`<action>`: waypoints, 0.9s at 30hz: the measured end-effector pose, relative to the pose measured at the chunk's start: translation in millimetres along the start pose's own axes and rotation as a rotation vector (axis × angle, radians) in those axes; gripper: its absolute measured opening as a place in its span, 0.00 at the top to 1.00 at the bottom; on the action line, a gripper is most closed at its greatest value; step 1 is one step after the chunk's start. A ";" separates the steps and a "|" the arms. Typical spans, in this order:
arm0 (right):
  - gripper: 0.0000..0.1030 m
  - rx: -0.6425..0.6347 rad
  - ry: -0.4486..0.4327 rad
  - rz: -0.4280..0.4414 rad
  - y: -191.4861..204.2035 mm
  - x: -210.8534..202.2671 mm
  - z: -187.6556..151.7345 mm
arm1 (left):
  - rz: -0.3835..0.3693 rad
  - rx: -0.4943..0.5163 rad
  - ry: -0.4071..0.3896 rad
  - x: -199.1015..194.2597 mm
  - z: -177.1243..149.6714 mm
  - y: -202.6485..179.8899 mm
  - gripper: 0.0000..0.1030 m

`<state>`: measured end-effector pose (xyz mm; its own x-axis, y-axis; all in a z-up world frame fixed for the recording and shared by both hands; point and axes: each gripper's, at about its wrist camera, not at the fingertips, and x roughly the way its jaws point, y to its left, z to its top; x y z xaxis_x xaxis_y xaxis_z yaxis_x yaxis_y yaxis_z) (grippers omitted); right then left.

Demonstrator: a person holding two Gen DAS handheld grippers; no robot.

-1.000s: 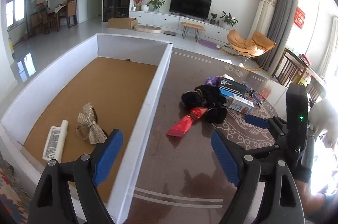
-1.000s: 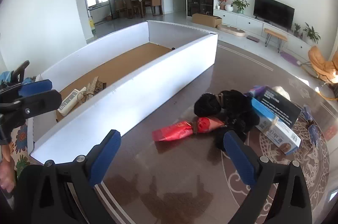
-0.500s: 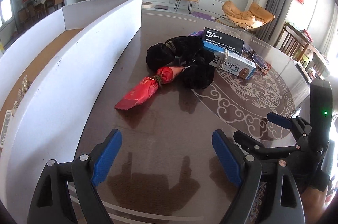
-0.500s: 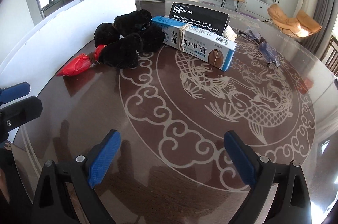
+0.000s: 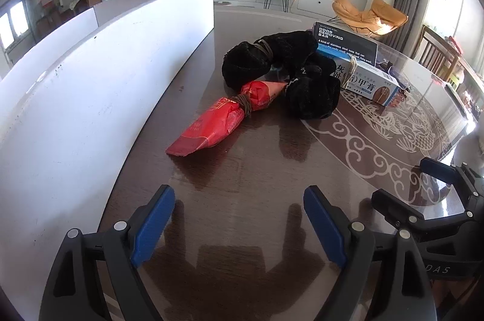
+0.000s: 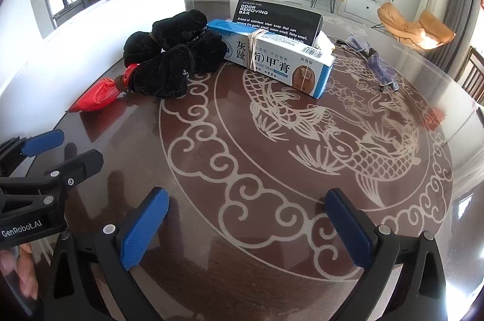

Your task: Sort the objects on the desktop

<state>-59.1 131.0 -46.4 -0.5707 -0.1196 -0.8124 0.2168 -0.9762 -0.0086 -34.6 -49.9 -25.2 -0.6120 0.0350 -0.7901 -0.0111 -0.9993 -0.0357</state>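
Both claws are released and hold nothing: the left claw (image 5: 239, 222) and the right claw (image 6: 246, 225) hover low over the desk (image 6: 272, 169). The black fabric bundle (image 5: 281, 76) is the landmark: the red packet (image 5: 224, 118) touches its near side, the blue-and-white box (image 6: 278, 60) lies against its right, and the white tray wall (image 5: 90, 73) stands to its left.

Packet (image 5: 225, 116) lies between tray wall (image 5: 99, 73) and fabric bundle (image 5: 281, 73).
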 end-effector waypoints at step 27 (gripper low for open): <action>0.00 0.001 -0.001 -0.002 0.5 0.3 -0.2 | 0.049 0.001 0.011 5.0 -3.2 3.5 0.14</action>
<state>-58.9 130.5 -46.8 -0.5715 -0.1180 -0.8121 0.2149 -0.9766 -0.0093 -35.2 -53.2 -31.2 -0.6029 -0.0142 -0.7977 0.0183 -0.9998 0.0040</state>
